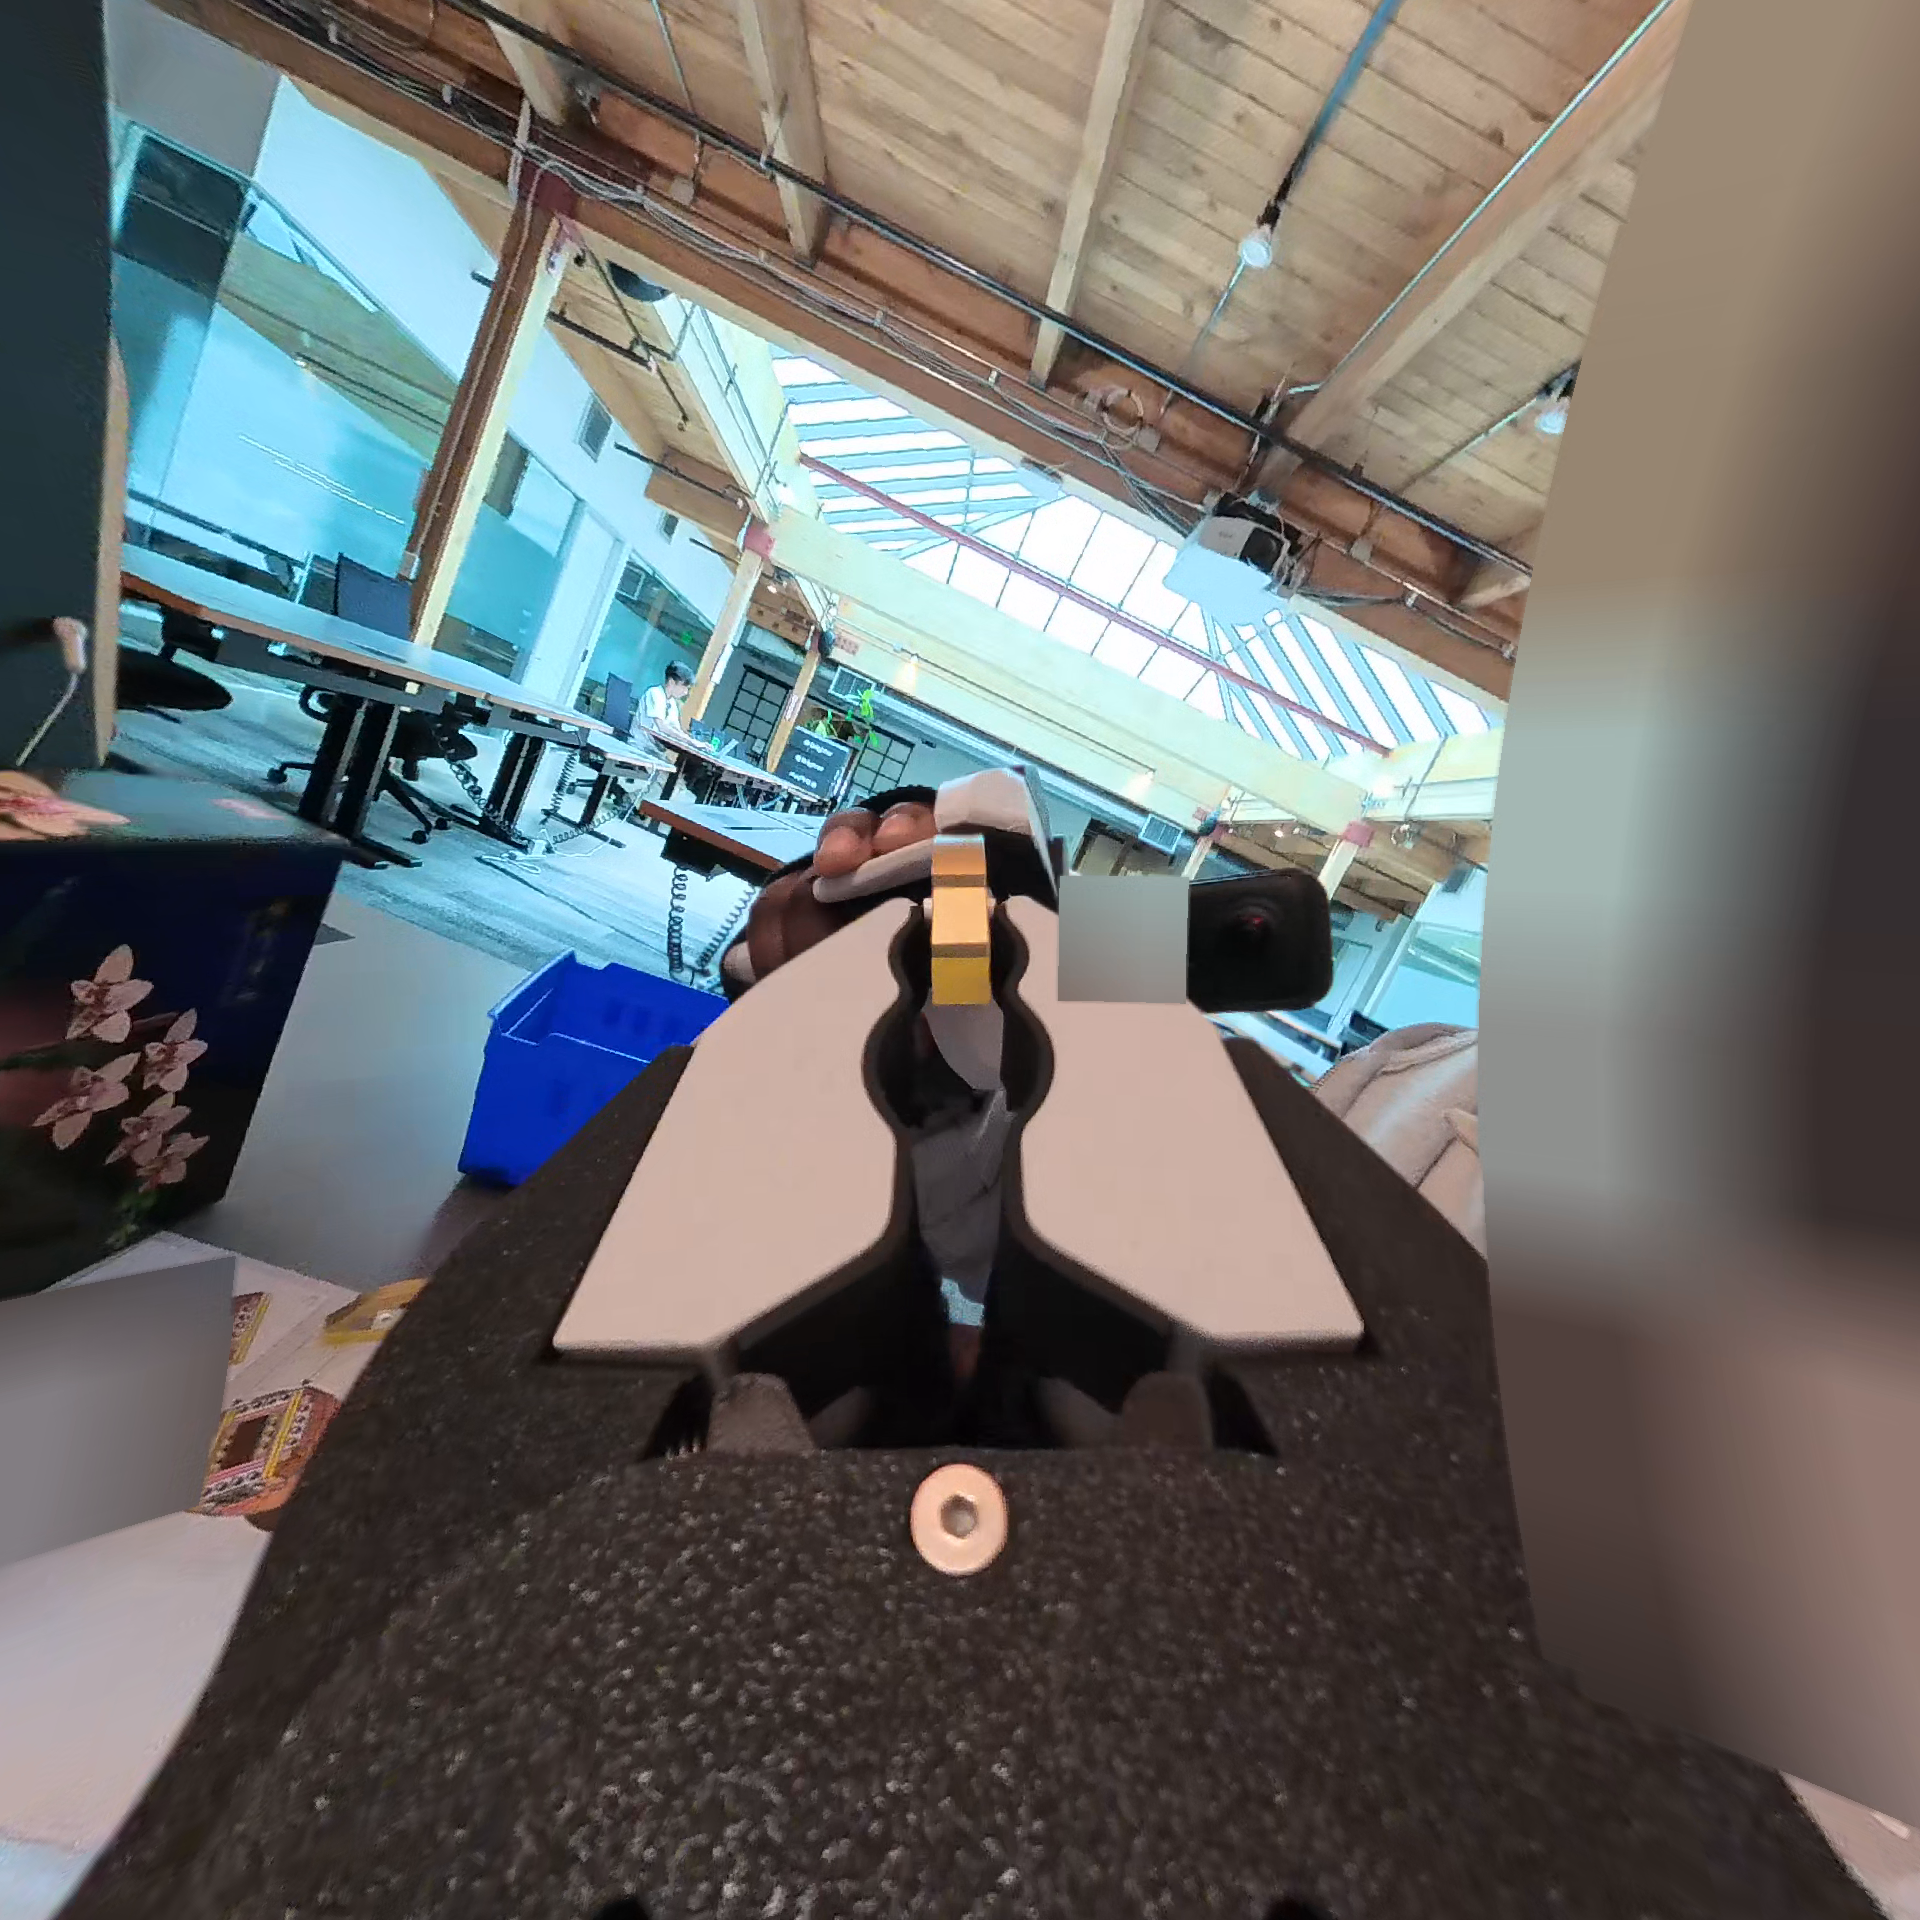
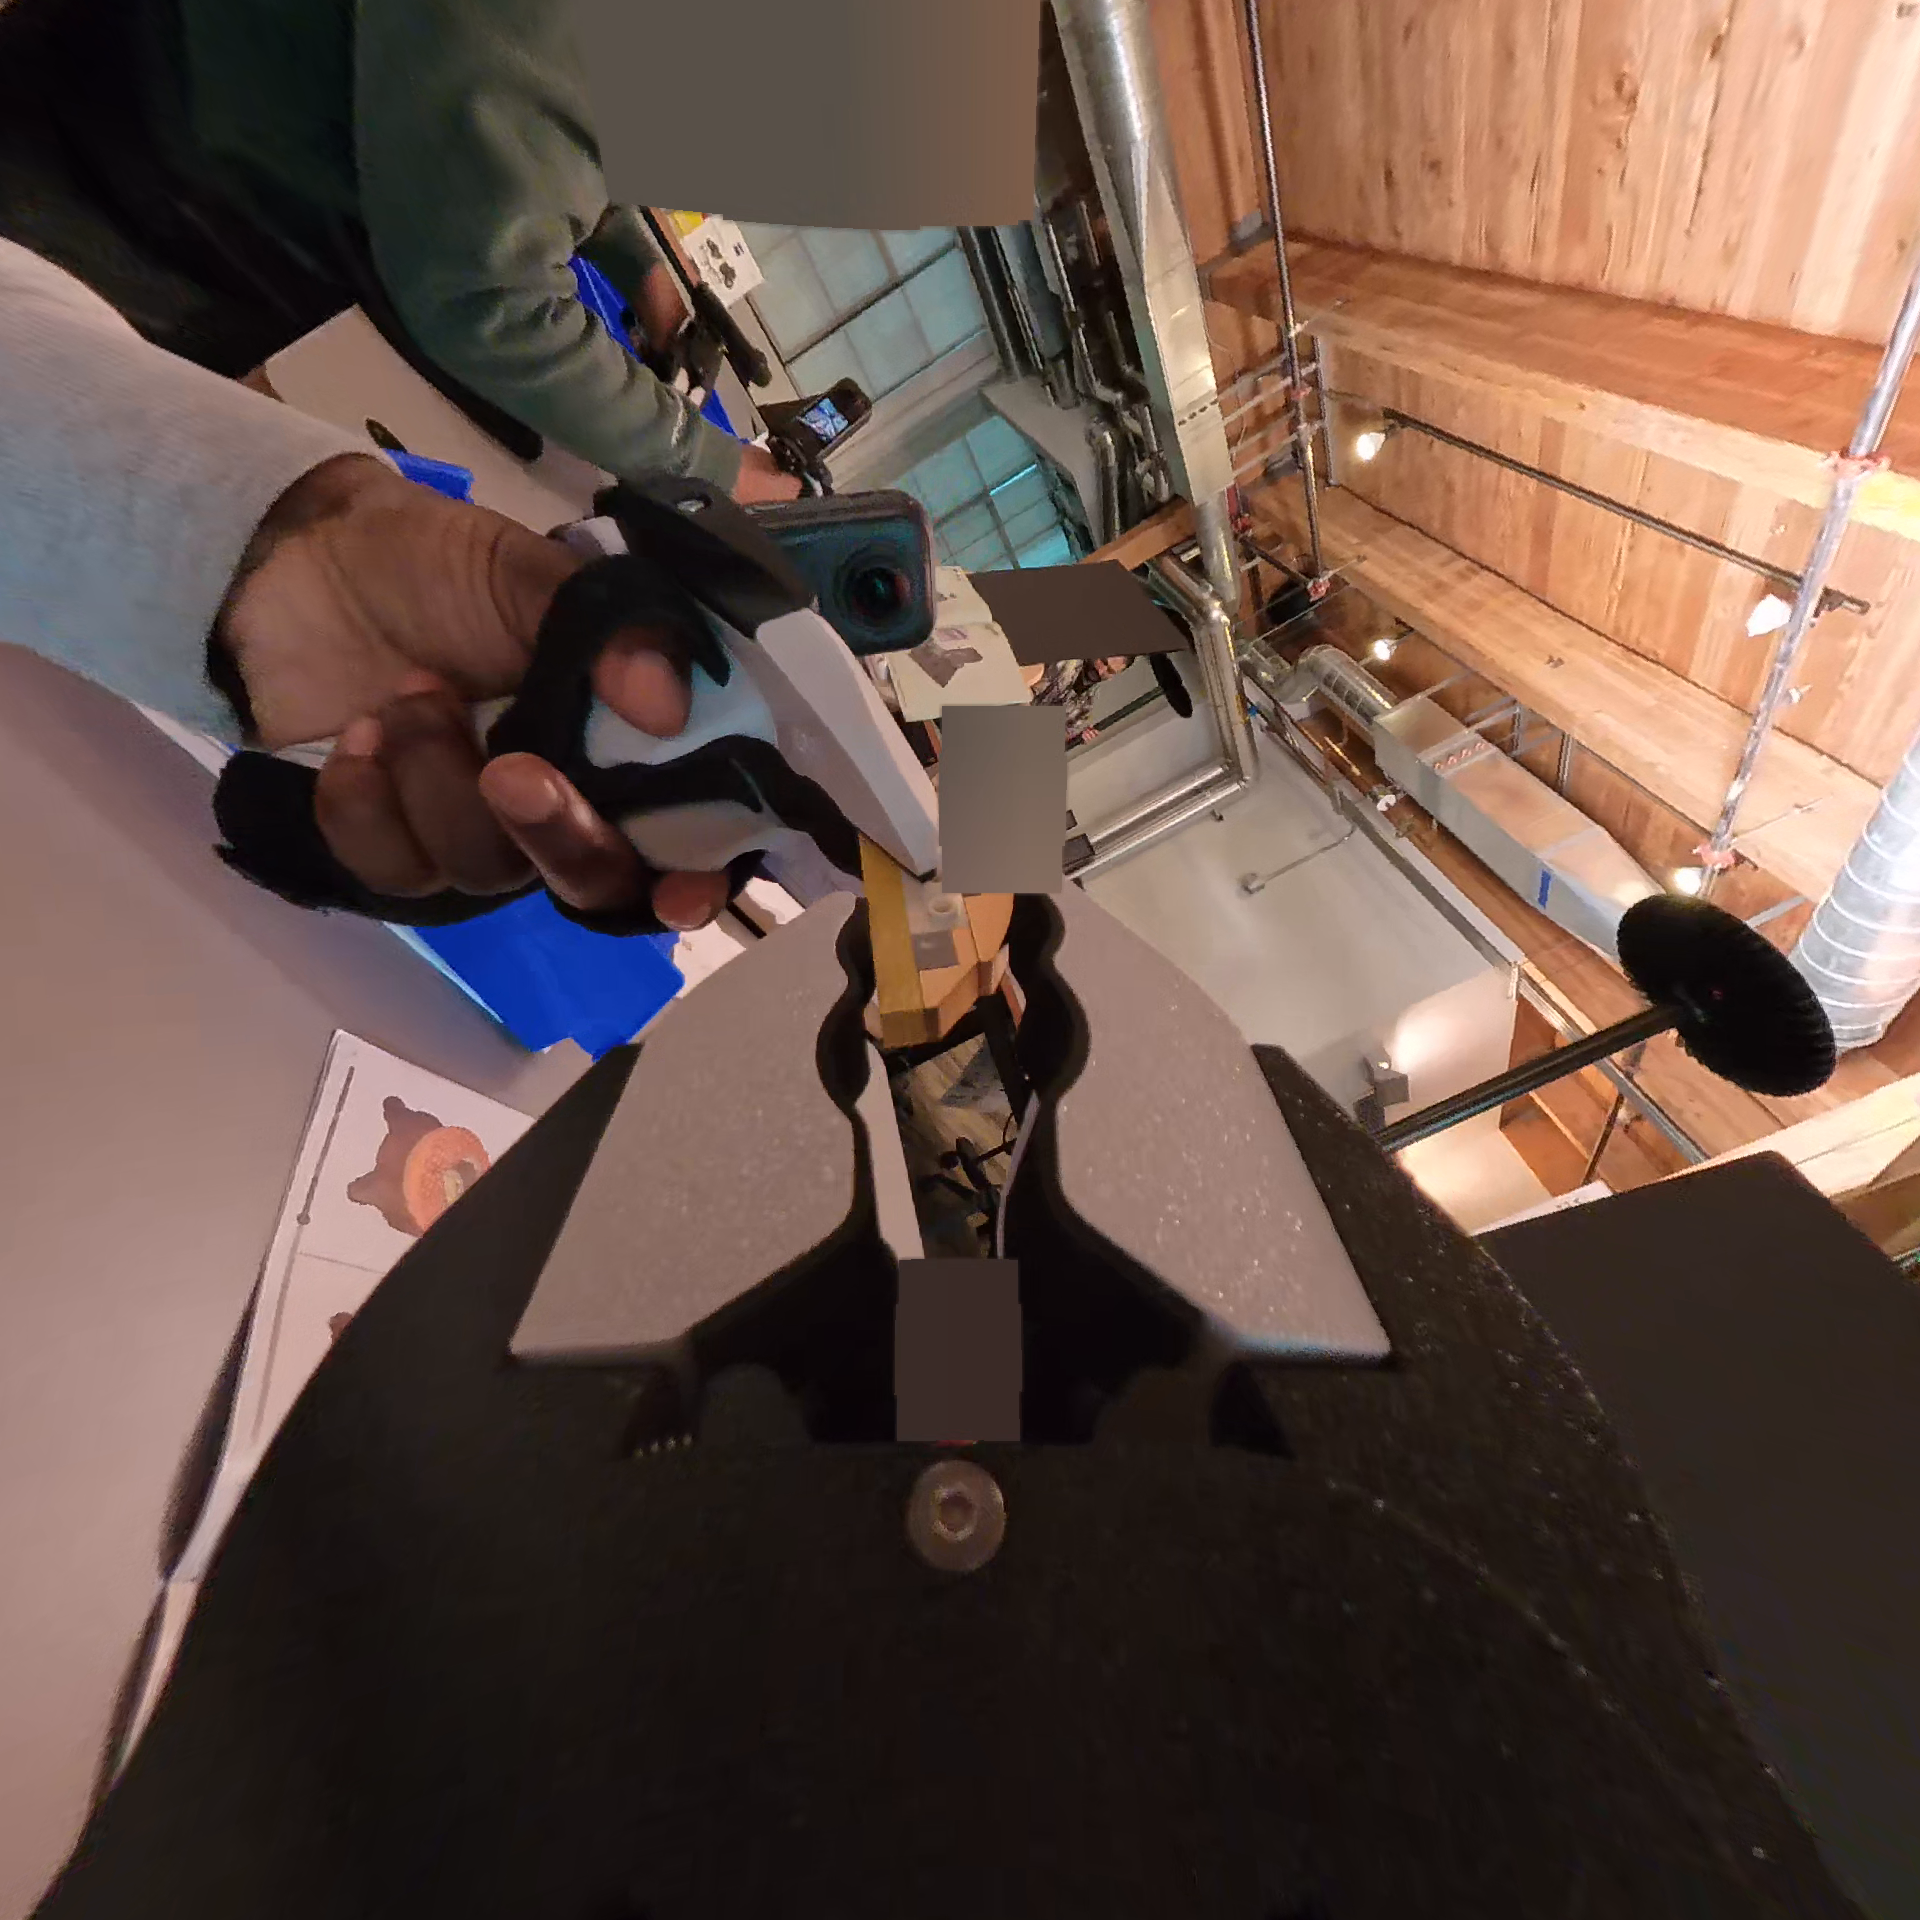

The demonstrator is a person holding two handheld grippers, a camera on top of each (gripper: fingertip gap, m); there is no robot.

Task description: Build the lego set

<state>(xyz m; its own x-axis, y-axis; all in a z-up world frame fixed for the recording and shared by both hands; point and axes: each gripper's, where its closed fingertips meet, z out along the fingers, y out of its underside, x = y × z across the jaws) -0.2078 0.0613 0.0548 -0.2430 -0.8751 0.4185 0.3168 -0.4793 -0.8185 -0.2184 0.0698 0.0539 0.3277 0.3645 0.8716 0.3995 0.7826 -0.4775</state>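
Right now your left hand-held gripper (image 1: 961, 940) pinches a yellow Lego piece (image 1: 958, 935) at frame centre — your right hand-held gripper (image 2: 940, 971) stands slightly parted around that piece's far end.

1. A pale grey table (image 1: 395, 1049) carries the things; in the left wrist view its bare top runs between the box and the bin.
2. A dark blue box printed with pink orchids (image 1: 135, 1049) stands on it at the left.
3. A blue plastic bin (image 1: 566, 1060) sits near the box, apart from it.
4. A printed instruction sheet (image 2: 343, 1174) lies flat near the table's edge.
5. A small yellow lego piece (image 1: 369, 1317) rests on the paper beside the box.
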